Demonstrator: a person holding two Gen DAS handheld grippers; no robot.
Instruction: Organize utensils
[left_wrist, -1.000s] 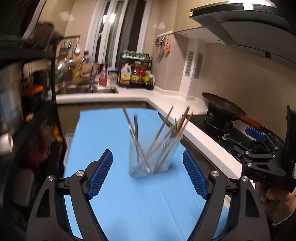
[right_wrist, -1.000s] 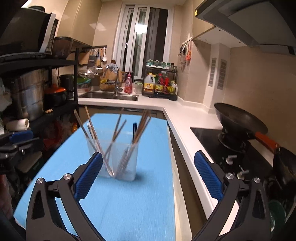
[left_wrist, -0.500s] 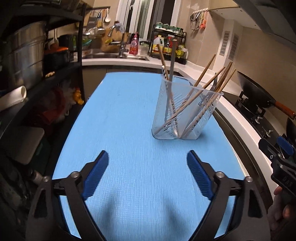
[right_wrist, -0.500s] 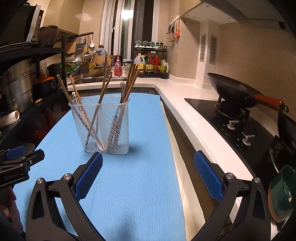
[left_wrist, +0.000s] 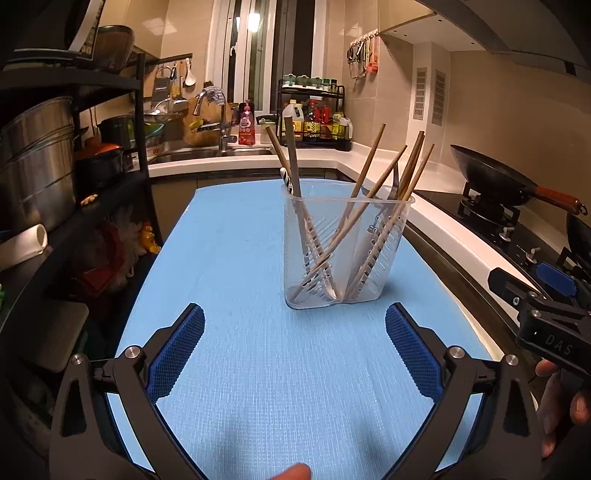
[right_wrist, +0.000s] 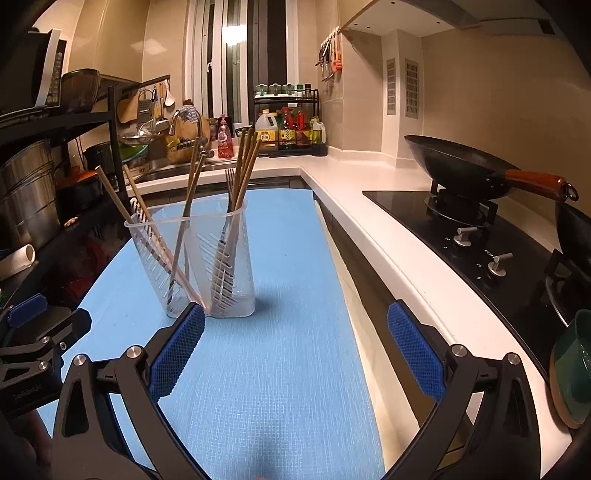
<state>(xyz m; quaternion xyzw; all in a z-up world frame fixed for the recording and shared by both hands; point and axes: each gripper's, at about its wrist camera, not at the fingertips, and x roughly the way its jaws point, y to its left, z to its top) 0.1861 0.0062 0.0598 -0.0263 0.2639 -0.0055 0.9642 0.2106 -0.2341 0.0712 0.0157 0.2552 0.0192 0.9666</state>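
A clear plastic utensil holder (left_wrist: 347, 251) (right_wrist: 199, 258) stands upright on a blue mat (left_wrist: 240, 240) (right_wrist: 288, 258). It holds several wooden chopsticks (left_wrist: 369, 184), a fork (right_wrist: 231, 184) and a grey-handled utensil (left_wrist: 291, 147). My left gripper (left_wrist: 295, 314) hovers over the mat just short of the holder, its jaws opening with nothing between them. My right gripper (right_wrist: 295, 317) is open and bare, with the holder ahead to its left, beside its left pad (right_wrist: 177, 347). Each gripper shows at the edge of the other's view.
A black wok (right_wrist: 461, 166) sits on the gas stove at the right, beyond a white counter edge (right_wrist: 388, 258). A dark rack with steel pots (left_wrist: 37, 158) stands left of the mat. A green bowl (right_wrist: 572, 369) lies at the near right.
Both grippers have sunk toward the mat and tipped downward, so the holder looks larger and closer. The left jaws have spread wider.
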